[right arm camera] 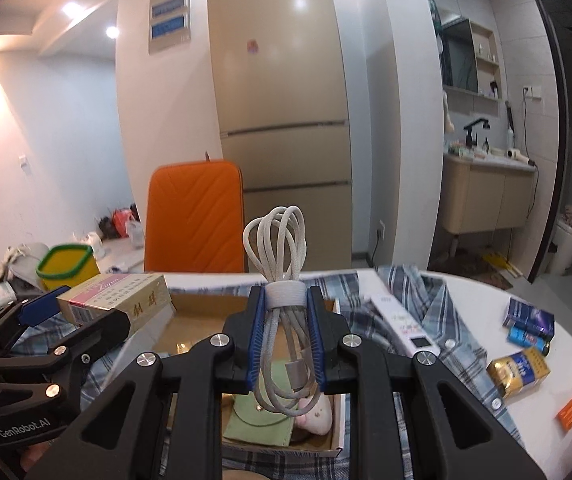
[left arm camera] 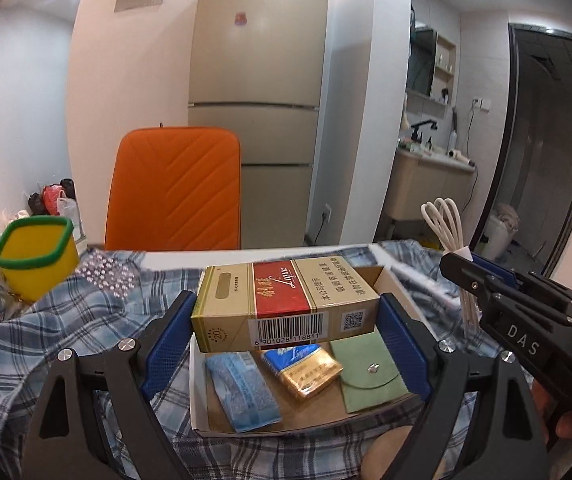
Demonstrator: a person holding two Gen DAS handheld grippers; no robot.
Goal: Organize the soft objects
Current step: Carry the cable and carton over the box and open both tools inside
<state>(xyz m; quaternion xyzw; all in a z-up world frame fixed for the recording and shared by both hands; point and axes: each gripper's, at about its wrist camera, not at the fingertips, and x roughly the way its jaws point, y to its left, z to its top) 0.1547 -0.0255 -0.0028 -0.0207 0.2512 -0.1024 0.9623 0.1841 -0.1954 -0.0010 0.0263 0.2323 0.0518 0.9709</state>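
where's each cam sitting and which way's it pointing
Left wrist: on the left gripper, facing forward over the box toward the fridge; its jaws clamp a carton; right gripper shows at right.
Right wrist: on the right gripper, same heading; jaws clamp a cable; left gripper shows at left.
Shared: box, carton, cable, orange chair, fridge.

A pale round thing (left arm camera: 389, 446) (perhaps fabric) hides behind the left tool (left arm camera: 286, 334).

Your left gripper (left arm camera: 286, 330): matte black linkage arms, silver round screws, ribbed blue finger pads (left arm camera: 168, 344); "GenRobot.AI" in white on its side. Your right gripper (right arm camera: 284, 338): same build, "DAS" lettering on its side.
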